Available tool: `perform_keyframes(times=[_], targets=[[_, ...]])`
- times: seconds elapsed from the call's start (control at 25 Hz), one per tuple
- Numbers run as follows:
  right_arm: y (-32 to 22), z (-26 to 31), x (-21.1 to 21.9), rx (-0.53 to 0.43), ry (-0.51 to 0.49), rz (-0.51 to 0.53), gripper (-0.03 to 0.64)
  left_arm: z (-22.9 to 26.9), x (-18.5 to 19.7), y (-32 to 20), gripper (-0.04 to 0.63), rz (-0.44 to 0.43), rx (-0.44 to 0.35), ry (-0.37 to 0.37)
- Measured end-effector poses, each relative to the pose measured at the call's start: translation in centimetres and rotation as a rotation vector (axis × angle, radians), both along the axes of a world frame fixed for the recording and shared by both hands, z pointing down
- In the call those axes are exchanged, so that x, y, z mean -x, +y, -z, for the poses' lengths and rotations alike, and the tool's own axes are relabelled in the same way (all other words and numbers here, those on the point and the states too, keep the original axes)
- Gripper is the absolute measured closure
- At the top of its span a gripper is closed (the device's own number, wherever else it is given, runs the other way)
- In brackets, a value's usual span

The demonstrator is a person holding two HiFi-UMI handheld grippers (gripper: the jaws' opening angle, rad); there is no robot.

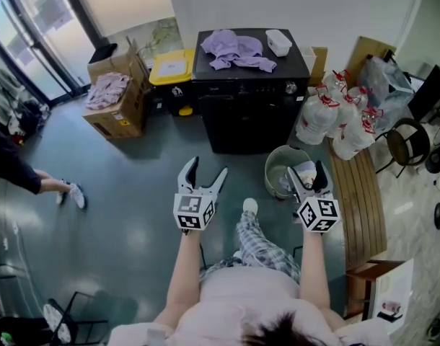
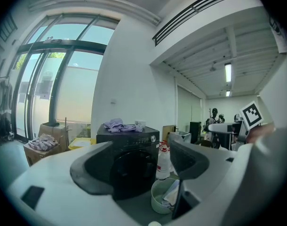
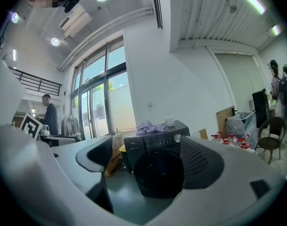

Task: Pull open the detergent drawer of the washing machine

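Observation:
The black washing machine (image 1: 249, 99) stands against the far wall, with purple clothes (image 1: 236, 49) and a small white tub (image 1: 278, 42) on its top. Its control strip (image 1: 249, 90) with a silver knob (image 1: 291, 88) faces me; the drawer front at the strip's left end (image 2: 113, 141) looks flush. My left gripper (image 1: 203, 177) is open and empty, well short of the machine. My right gripper (image 1: 309, 179) is also open and empty, held over a green bucket (image 1: 283, 171). The machine shows between the jaws of the left gripper (image 2: 139, 168) and of the right gripper (image 3: 148, 166).
Water jugs (image 1: 335, 117) stand right of the machine, beside a wooden bench (image 1: 361, 193). A yellow bin (image 1: 171, 67) and a cardboard box of clothes (image 1: 115, 96) sit to its left. Another person's arm and shoe (image 1: 32, 179) show at the left edge. A chair (image 1: 407, 143) is far right.

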State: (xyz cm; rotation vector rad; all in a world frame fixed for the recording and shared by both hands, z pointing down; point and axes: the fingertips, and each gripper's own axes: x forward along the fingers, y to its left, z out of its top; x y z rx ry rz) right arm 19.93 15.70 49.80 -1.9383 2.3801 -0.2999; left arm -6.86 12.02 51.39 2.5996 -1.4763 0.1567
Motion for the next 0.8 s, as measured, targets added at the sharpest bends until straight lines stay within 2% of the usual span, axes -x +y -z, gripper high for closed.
perform_keyframes(times=[0.28,0.8], targets=[[-6.1,-0.3,-0.1,-0.007,-0.003,0.016,0.173,0.0,-0.3,-5.6,0.235,0.014,-0.005,-0.012],[-22.0,-0.7,-0.7,0.004,-0.026,0.066,0.173,-0.7,-1.4,-19.9,0.235,0.056,0.025,-0.037]])
